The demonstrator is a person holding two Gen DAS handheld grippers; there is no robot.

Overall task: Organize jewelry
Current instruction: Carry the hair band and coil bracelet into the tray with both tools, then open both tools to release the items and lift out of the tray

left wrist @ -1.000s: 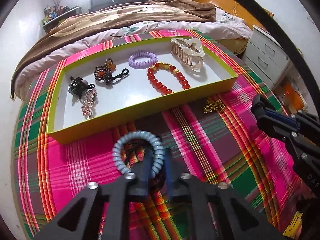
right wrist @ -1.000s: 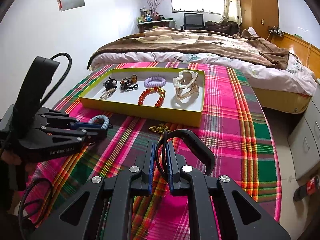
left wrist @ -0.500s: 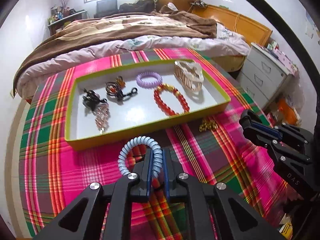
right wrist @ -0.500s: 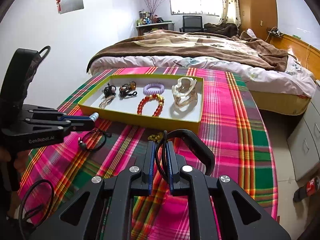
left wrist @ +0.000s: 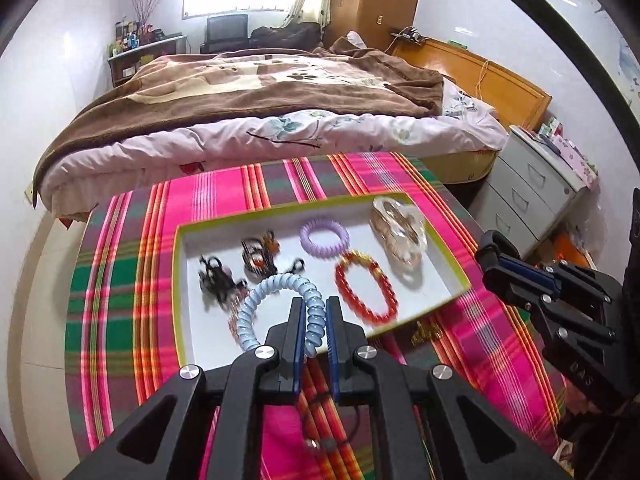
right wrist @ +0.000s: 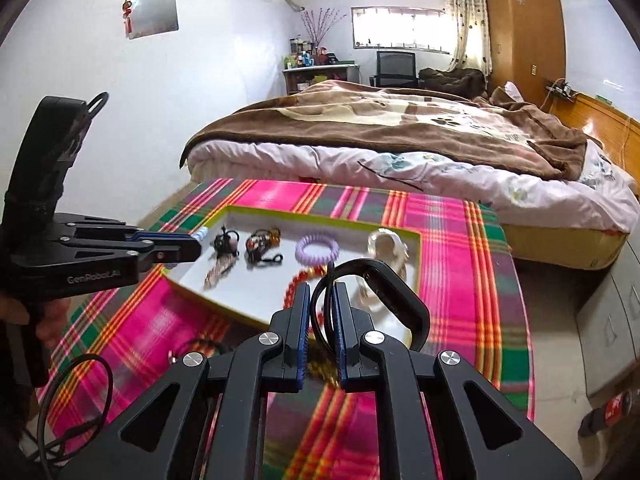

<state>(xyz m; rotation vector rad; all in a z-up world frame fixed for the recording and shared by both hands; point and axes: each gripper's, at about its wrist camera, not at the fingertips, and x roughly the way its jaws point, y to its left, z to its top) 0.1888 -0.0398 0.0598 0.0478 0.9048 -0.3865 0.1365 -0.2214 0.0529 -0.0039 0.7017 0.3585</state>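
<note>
While the shallow white tray with a yellow-green rim (left wrist: pixel 456 268) sits on the pink, green and orange plaid tablecloth (left wrist: pixel 120 280), it holds a row of pieces: a lilac coiled hair tie (left wrist: pixel 324 237), a translucent beige claw clip (left wrist: pixel 400 236) at its right end, a red bead bracelet with gold beads (left wrist: pixel 366 287) in front of those two, a dark amber-and-black beaded ornament (left wrist: pixel 259 254), a black hair accessory (left wrist: pixel 216 276) toward the left, and a pinkish glittery clip (right wrist: pixel 218 270) lying partly under the gripper's load in the left view.

Outside the tray, a small gold chain piece (left wrist: pixel 426 330) lies on the cloth just beside the near rim, and a thin black cord with a bead (left wrist: pixel 328 432) lies on the cloth beneath the left gripper.

Pointed over the tray's near-left part, the left gripper (left wrist: pixel 311 322) has its jaws narrowed onto a pale blue coiled hair tie (left wrist: pixel 276 300), whose loop arches up over the tray floor. To the right, the right gripper (right wrist: pixel 322 316) is held above the tray's near rim, jaws pinched on a black plastic headband (right wrist: pixel 388 288) that curves off to the right.
</note>
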